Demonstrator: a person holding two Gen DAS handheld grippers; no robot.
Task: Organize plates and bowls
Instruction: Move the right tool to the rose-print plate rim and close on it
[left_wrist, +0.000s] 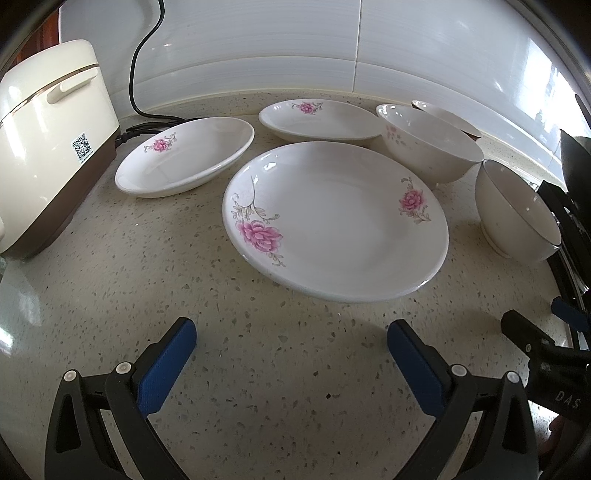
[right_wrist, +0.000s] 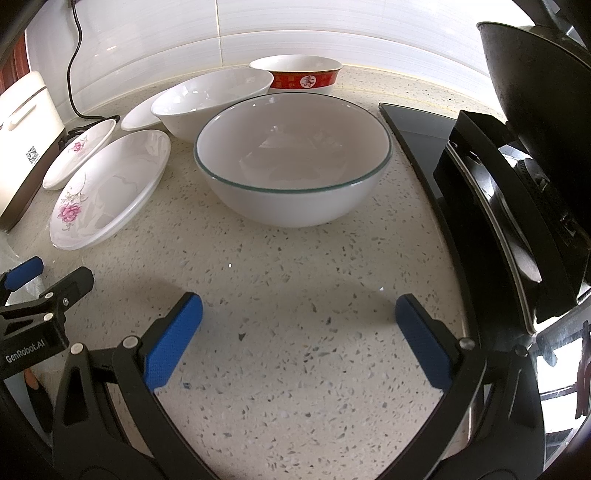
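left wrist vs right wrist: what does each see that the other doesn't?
Left wrist only: the far flower plate shown with its flower, and the left gripper, open. Right wrist only: the red-band bowl shown clearly, the stove edge, and the right gripper, open. Both: big flower plate, green-rimmed bowl, rice cooker, speckled counter.

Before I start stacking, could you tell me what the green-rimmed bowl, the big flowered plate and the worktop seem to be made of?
The green-rimmed bowl looks like glazed white ceramic or opal glass: smooth, with soft window reflections inside. The big flowered plate seems to be glossy glazed porcelain with printed pink flowers and sharp highlights on its rim. The worktop looks like polished speckled stone, possibly engineered quartz.
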